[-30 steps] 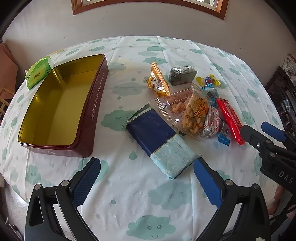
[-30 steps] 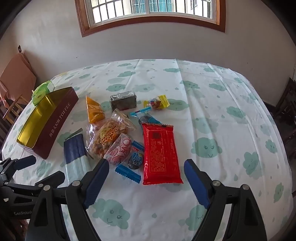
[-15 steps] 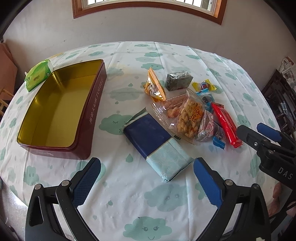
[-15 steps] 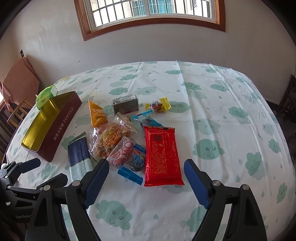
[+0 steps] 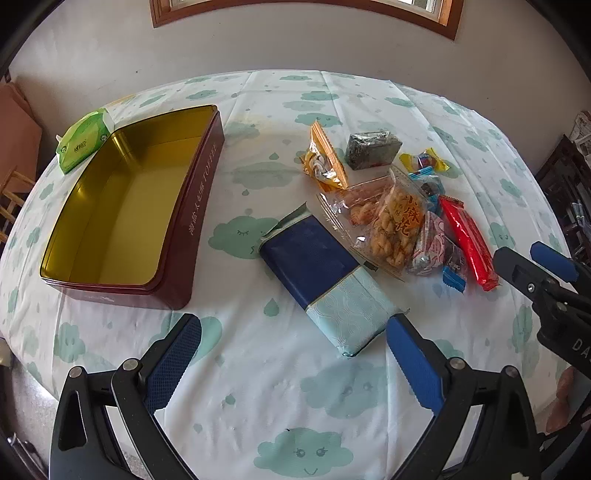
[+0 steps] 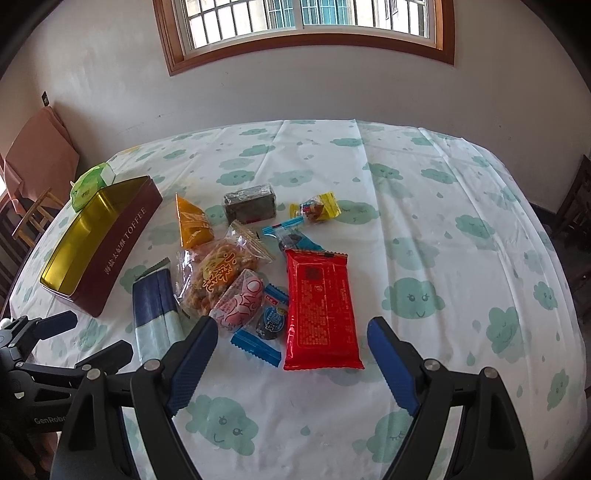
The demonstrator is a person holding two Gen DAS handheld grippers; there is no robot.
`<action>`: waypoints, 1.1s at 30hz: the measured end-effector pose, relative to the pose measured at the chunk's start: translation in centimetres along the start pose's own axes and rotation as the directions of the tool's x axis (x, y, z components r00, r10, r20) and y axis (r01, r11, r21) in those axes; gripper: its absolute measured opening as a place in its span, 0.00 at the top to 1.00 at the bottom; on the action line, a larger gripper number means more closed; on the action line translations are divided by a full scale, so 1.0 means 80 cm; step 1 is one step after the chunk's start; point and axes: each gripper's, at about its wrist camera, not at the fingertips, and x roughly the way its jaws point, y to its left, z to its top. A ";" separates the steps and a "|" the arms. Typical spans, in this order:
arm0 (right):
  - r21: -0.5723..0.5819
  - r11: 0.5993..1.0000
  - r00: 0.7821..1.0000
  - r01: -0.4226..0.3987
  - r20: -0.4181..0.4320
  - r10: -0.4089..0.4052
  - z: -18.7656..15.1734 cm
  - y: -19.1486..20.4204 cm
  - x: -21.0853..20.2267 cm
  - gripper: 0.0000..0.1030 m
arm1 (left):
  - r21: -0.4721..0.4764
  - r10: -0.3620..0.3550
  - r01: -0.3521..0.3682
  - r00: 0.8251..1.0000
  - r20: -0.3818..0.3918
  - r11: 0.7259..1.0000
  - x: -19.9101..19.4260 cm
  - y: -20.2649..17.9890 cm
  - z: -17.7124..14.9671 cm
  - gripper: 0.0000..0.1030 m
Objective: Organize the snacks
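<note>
both grippers hovered over the near edge of the table (image 5: 280, 387), neither touching anything. left gripper (image 5: 291, 354) had its jaws spread wide with nothing between them; the navy and pale-blue packet (image 5: 325, 280) lay just beyond it, its near end close to the right fingertip (image 5: 406, 347). right gripper (image 6: 291, 350) was likewise spread wide and carrying nothing, with the near end of the red packet (image 6: 319, 310) lying between its fingertips on the cloth.

tin: open maroon toffee tin (image 5: 122, 218) with a gold interior sat on the left side of the table, nothing visible inside. green tissue pack (image 5: 83, 142) sat at its far-left corner; touching or just beside, couldn't tell.

snacks were all outside the tin, clustered centre-right on the cloud-print tablecloth (image 6: 424, 229):
- orange packet (image 6: 192, 223) on the far-left side of the cluster
- dark block (image 6: 251, 203) at the far side, with a yellow-ended candy (image 6: 316, 210) to its right
- clear bag of fried twists (image 6: 221, 273) in the middle, overlapping the pink-and-white packet (image 6: 240, 304) at its near-right
- blue-wrapped candy (image 6: 291, 238) just beyond the far end of the red packet
- small round blue-label candy (image 6: 271, 321) and a blue serrated-edge wrapper (image 6: 255, 347) packed between the pink-and-white packet and the red one
- navy packet lay left of the twists, between the cluster and the tin, apart from the tin

window (image 6: 303, 22) was on the far wall. in the left wrist view the right gripper showed at the right edge, beside the red packet.
</note>
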 end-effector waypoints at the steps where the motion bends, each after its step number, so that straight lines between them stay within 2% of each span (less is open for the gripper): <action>1: 0.000 1.000 1.000 -0.003 -0.001 0.003 0.000 0.000 0.000 0.17 | -0.002 0.004 -0.004 1.000 -0.004 1.000 0.001 0.000 0.000 0.04; 33: 0.001 1.000 1.000 -0.016 -0.022 0.016 -0.002 0.000 0.011 0.17 | -0.012 0.011 -0.012 0.999 -0.034 1.000 0.009 -0.001 -0.004 0.04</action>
